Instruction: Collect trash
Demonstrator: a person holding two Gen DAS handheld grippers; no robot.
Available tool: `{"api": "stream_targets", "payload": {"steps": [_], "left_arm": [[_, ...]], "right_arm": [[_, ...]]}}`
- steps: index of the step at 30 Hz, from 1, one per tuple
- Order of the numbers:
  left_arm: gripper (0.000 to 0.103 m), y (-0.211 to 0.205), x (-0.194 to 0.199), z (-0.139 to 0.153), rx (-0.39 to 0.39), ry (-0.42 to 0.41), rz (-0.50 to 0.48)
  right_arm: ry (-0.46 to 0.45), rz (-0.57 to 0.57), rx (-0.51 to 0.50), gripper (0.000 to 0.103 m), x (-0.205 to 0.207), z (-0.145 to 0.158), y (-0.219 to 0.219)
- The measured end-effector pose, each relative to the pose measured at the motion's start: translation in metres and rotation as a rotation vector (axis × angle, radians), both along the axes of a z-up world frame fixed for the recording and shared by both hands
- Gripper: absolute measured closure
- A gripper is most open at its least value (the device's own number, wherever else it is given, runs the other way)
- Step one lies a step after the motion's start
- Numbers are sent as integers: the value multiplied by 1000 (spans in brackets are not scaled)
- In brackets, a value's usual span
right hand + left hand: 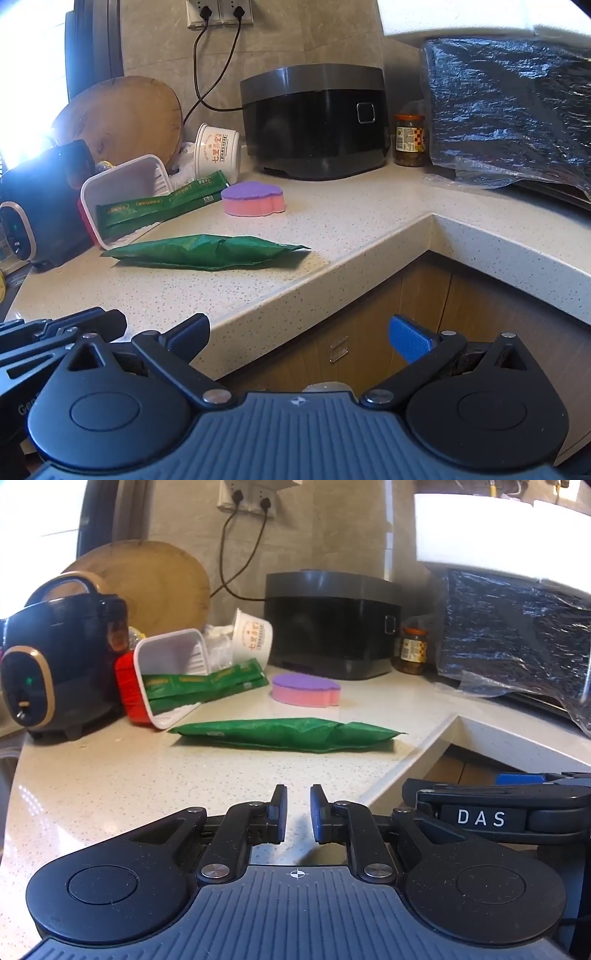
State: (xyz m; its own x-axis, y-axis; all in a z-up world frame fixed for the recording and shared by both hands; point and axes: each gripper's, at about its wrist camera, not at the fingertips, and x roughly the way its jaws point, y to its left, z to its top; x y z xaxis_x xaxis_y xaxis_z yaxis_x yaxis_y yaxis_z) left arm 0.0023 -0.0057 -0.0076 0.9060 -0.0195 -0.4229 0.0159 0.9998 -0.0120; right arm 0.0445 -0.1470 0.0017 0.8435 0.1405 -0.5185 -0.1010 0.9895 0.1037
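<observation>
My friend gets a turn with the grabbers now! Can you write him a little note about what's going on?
Left gripper: nearly closed, a small gap, holding nothing, over the countertop.
Right gripper: wide open, empty, off the counter edge above the cabinets.
Trash: green wrapper lies flat ahead; green sachets stick out of the tipped white and red tray; paper cup lies behind it.
Done: nothing picked up.
Left: all of it. No bin in view.

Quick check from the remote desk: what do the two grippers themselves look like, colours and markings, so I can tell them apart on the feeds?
Both have black linkage arms, round pivot discs, silver rivets and a ribbed grey-blue body with a small white centre mark. The left gripper has black finger pads. The right gripper has blue pads and white "DAS" lettering on its side.
</observation>
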Motion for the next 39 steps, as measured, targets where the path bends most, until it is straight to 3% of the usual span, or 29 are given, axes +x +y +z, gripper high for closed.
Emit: {"api": "stream_targets", "payload": {"steps": [39], "left_arm": [[87, 1, 2, -1, -44, 22, -11]], "right_arm": [[8, 1, -39, 0, 1, -4, 5]]}}
